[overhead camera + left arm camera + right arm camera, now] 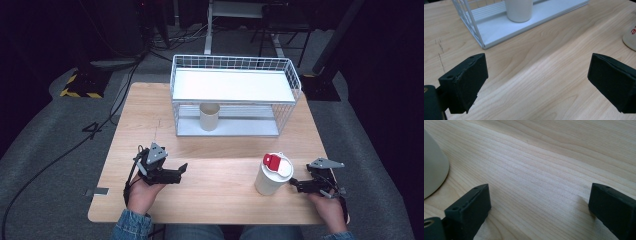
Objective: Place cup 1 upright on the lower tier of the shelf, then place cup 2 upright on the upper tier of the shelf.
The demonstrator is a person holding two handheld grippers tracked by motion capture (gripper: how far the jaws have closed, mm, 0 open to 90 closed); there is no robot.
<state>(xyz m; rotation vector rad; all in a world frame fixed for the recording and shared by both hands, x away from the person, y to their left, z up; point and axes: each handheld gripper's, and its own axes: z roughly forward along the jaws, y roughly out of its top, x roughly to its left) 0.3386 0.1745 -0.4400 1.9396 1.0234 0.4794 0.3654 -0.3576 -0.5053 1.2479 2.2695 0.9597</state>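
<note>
Red-lidded white cup (272, 175) is being flanked upright just left of the nearer right tongs (295, 184), both tongs gaping empty.

White red-lidded cup (272, 175) upright, table's near right.

Table (210, 175): pale wood, visible grain, smooth matt finish. Wire rack (235, 95) at 12 o'clock: thin metal mesh coated white, smooth white shelf boards, slight sheen. Beige cup (209, 116) on the lower shelf: matt, paper-like. Lidded cup (272, 175) at 4 o'clock: off-white matt wall, white and red plastic lid, slightly glossy. Left gripper (184, 167) and right gripper (292, 183): matt black plastic jaws, faintly rough edges. Sleeve (131, 225): blue denim cloth. Floor (45, 135): grey carpet, rough.
</note>
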